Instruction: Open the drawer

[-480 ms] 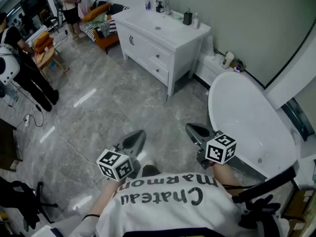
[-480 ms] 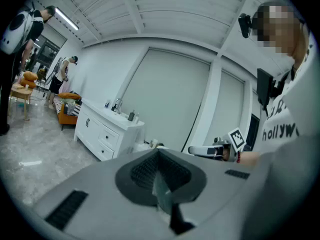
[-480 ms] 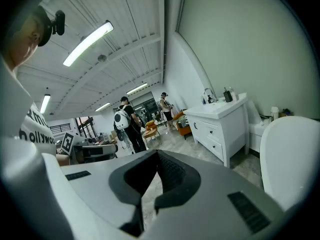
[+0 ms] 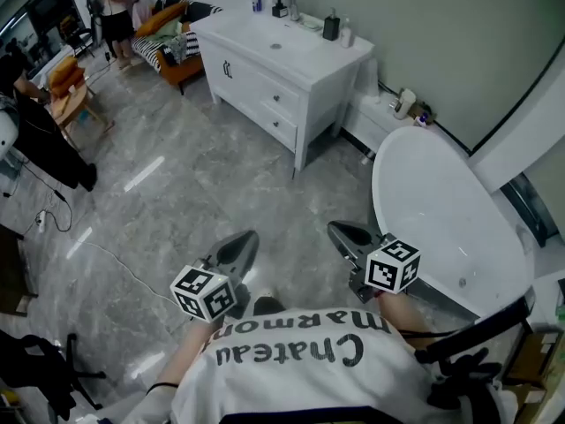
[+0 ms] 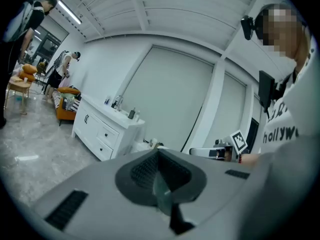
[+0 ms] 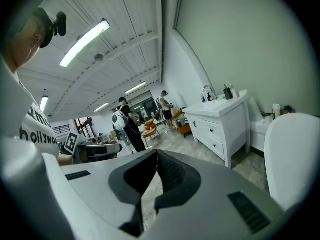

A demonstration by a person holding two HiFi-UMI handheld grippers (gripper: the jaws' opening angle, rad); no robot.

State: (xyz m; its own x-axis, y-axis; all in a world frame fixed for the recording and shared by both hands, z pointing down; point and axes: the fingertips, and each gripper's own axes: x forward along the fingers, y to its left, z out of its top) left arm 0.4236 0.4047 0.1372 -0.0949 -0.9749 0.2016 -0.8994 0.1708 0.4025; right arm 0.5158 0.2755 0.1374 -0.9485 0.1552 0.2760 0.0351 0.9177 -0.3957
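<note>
Left claw (image 4: 237,247), right claw (image 4: 347,234): both closed, nothing held. Drawer (image 4: 279,102) in far white cabinet (image 4: 240,79): seen shut, not yet reached; task judged unstarted.

Bright overhead strip lamps (image 6: 85,42), fisheye-warped edges.

1. The left claw (image 4: 240,244) is held low in front of the body, pointing forward and slightly down, with its jaws pressed together and nothing between them
2. The right claw (image 4: 346,233) is level with it, well apart and aimed the same way, with its jaws also together and empty
</note>
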